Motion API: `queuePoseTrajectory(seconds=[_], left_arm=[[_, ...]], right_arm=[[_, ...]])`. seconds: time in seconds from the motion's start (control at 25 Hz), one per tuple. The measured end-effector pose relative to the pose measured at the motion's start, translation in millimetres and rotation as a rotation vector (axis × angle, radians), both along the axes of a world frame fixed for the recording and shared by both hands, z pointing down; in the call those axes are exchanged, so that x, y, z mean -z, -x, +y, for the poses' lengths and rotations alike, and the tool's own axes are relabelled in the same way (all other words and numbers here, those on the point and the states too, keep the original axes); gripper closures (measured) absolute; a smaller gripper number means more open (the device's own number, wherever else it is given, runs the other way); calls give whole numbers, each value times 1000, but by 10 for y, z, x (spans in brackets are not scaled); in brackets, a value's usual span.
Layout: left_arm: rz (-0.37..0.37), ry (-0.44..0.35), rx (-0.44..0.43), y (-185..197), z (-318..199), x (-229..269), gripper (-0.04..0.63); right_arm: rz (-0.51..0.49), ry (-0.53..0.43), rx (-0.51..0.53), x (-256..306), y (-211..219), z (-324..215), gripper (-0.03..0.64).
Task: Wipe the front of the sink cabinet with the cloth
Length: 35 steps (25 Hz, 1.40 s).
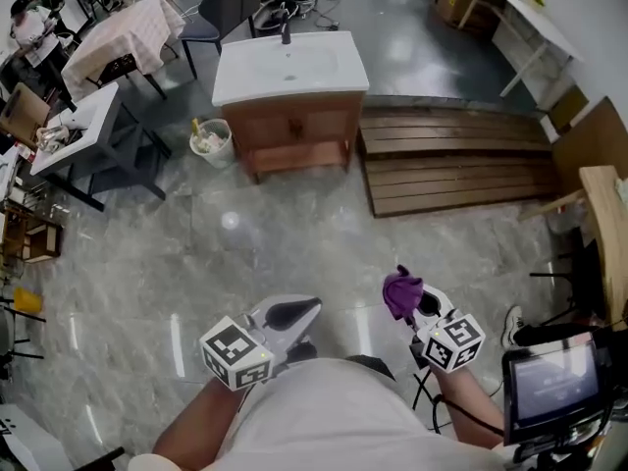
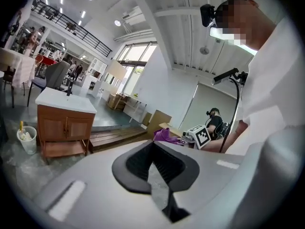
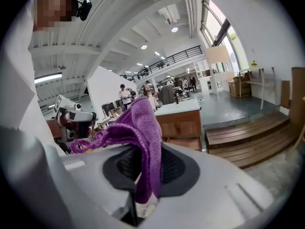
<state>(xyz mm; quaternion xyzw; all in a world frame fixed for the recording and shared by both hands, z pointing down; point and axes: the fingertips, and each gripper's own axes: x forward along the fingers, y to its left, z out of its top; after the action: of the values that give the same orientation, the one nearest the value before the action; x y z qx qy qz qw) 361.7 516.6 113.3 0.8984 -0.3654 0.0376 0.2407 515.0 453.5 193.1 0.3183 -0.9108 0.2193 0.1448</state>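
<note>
The sink cabinet (image 1: 294, 126) is wooden with a white basin top and stands far ahead across the marble floor; both gripper views show its front (image 2: 64, 125) (image 3: 180, 123). A purple cloth (image 1: 400, 292) hangs from my right gripper (image 1: 417, 304), which is shut on it close to my body. In the right gripper view the cloth (image 3: 143, 128) drapes up and over the right gripper (image 3: 143, 175). My left gripper (image 1: 292, 314) is held level beside it, shut and empty (image 2: 157, 175). The cloth (image 2: 166, 135) also shows in the left gripper view.
A white bucket (image 1: 210, 141) stands left of the cabinet. A low wooden platform (image 1: 451, 160) lies to its right. Tables (image 1: 74, 126) and a chair (image 1: 226, 8) crowd the left and back. A monitor (image 1: 554, 376) is at my right side.
</note>
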Motion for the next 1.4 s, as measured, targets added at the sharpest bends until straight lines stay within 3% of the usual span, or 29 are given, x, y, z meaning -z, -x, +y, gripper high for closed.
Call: queuePoseTrajectory(seconds=[0.28, 0.52, 0.68, 0.84, 1.08, 1.4], left_arm=[[-19, 1, -27, 1013, -640, -144, 591], [26, 26, -1, 1382, -1304, -273, 591], [7, 53, 10, 1586, -1935, -439, 591], [-4, 84, 13, 1646, -2736, -531, 591], [-41, 59, -76, 1433, -3950, -701, 591], [20, 44, -148, 1420, -4880, -1068, 591]], right_arm=[[-2, -4, -70, -134, 979, -932, 541], [13, 34, -101, -332, 1334, -1865, 541], [5, 77, -135, -701, 1502, -2774, 541], [5, 138, -173, -1198, 1539, -3800, 541], [43, 183, -235, -1919, 1499, -5290, 541], [43, 245, -367, -2792, 1495, -6517, 541]])
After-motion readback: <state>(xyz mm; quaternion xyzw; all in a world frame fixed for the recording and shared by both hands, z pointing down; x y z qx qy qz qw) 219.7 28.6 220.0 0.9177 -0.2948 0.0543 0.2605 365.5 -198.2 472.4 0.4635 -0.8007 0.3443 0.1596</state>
